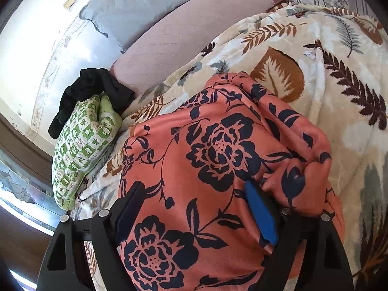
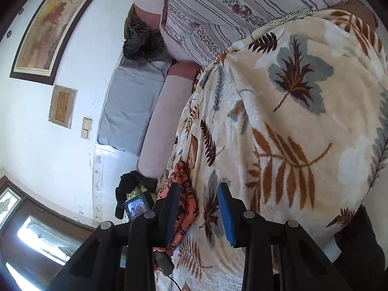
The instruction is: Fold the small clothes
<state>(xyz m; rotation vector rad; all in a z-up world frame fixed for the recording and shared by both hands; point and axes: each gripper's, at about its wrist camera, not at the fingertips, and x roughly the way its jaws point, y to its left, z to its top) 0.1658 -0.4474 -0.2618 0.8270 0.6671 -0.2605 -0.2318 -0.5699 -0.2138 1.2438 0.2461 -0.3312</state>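
A salmon-pink garment with dark navy flowers (image 1: 218,160) lies bunched on a cream leaf-print blanket (image 1: 339,77). My left gripper (image 1: 196,191) is open right over it, its fingers spread wide with the cloth lying between them; the blue pad (image 1: 260,211) touches a fold on the right side. In the right wrist view the same garment (image 2: 180,194) shows small at the lower left. My right gripper (image 2: 200,201) is open and empty above the blanket (image 2: 291,121), to the right of the garment.
A green-and-white patterned cloth bundle (image 1: 80,145) with a black garment (image 1: 97,89) on it sits at the blanket's left edge. A pink bolster (image 1: 184,34), a grey pillow (image 1: 145,2) and a striped pillow (image 2: 230,7) lie behind. The other gripper's screen (image 2: 135,207) shows at lower left.
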